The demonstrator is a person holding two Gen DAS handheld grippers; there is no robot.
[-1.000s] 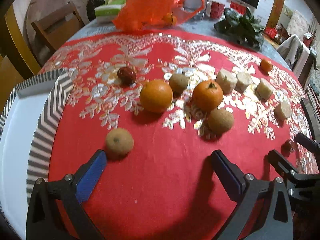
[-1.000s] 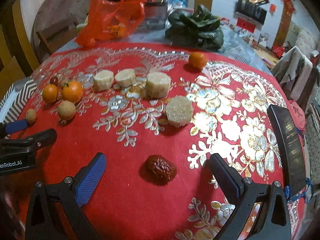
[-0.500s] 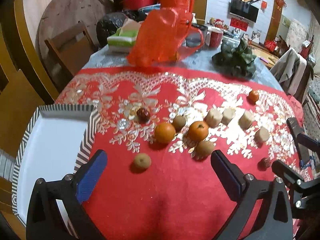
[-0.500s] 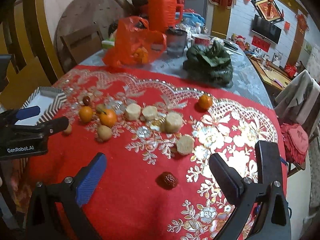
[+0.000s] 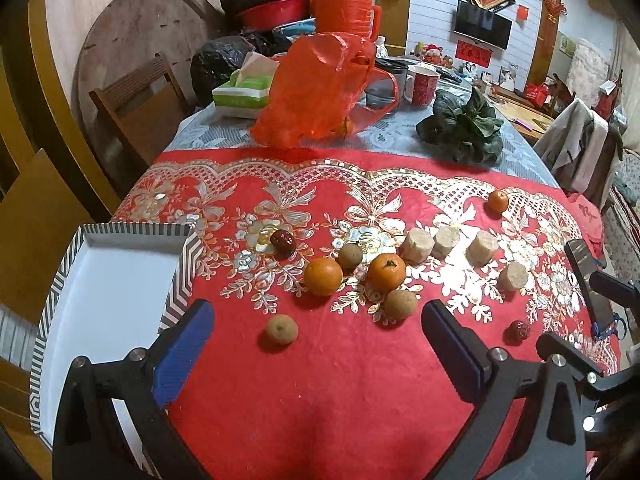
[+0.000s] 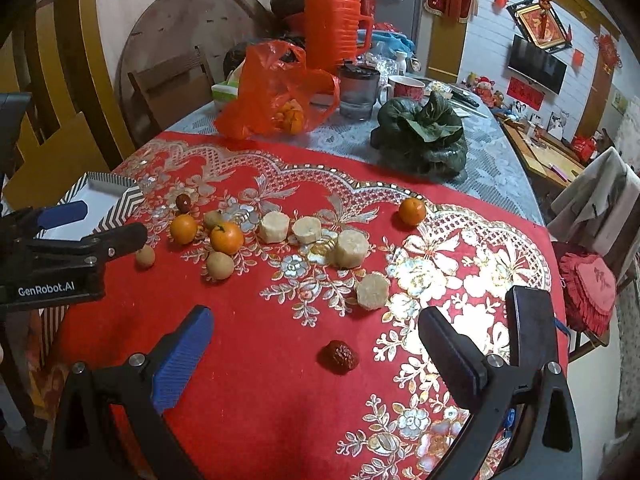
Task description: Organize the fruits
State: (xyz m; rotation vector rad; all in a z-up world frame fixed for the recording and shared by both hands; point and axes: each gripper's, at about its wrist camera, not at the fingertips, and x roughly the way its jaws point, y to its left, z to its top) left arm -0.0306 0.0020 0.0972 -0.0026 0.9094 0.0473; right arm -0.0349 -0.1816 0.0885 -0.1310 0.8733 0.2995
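Fruits lie loose on the red tablecloth. Two oranges (image 5: 323,276) (image 5: 386,272), three brown longans (image 5: 282,329) (image 5: 399,303) (image 5: 350,255), a red date (image 5: 283,241) and several pale cut cylinders (image 5: 418,245) sit mid-table. A third orange (image 5: 498,201) lies far right. Another date (image 6: 338,356) lies just ahead of my right gripper (image 6: 316,344), which is open and empty. My left gripper (image 5: 316,336) is open and empty, raised behind the nearest longan. A white tray with striped rim (image 5: 180,280) stands at the left.
An orange plastic bag (image 5: 320,88), a red jug (image 6: 334,20), a mug (image 5: 423,87), a tissue box (image 5: 242,96) and leafy greens (image 6: 420,140) crowd the table's far end. A dark phone (image 6: 534,344) lies at the right edge. Chairs stand around.
Both grippers have pulled back and risen from the table, so the fruits look smaller and farther. Nothing was picked up; the fruits have not moved.
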